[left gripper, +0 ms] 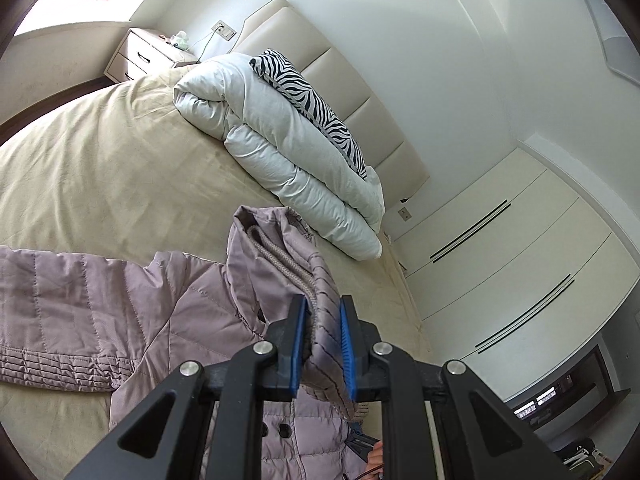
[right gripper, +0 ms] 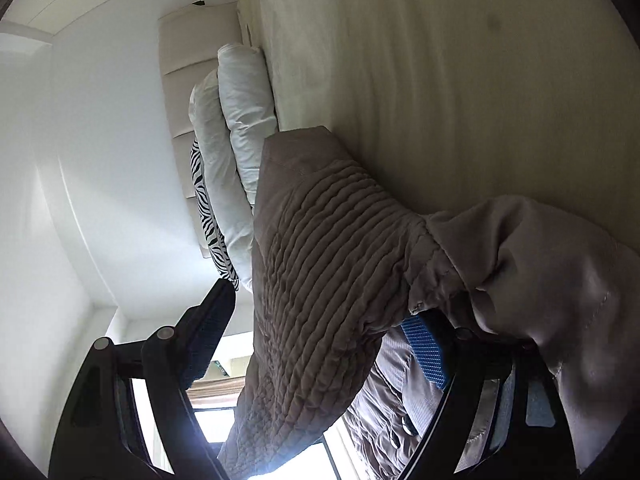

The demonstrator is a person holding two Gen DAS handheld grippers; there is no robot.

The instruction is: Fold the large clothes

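Observation:
A mauve quilted jacket [left gripper: 132,320] lies on the beige bed [left gripper: 100,168], one sleeve stretched to the left. My left gripper [left gripper: 323,306] is shut on the jacket's collar, holding the knit-lined collar edge upright between the blue pads [left gripper: 347,344]. In the right wrist view the camera is rolled sideways. The jacket's ribbed sleeve cuff [right gripper: 320,280] hangs between my right gripper's [right gripper: 320,312] widely spread fingers and drapes over the right finger's blue pad [right gripper: 424,348]. The jaws stand wide apart around the cloth, not clamped.
A rolled white duvet [left gripper: 280,140] and a zebra pillow [left gripper: 312,100] lie against the padded headboard [left gripper: 344,80]. A nightstand [left gripper: 148,54] stands at the far left. White wardrobe doors [left gripper: 512,256] stand to the right of the bed.

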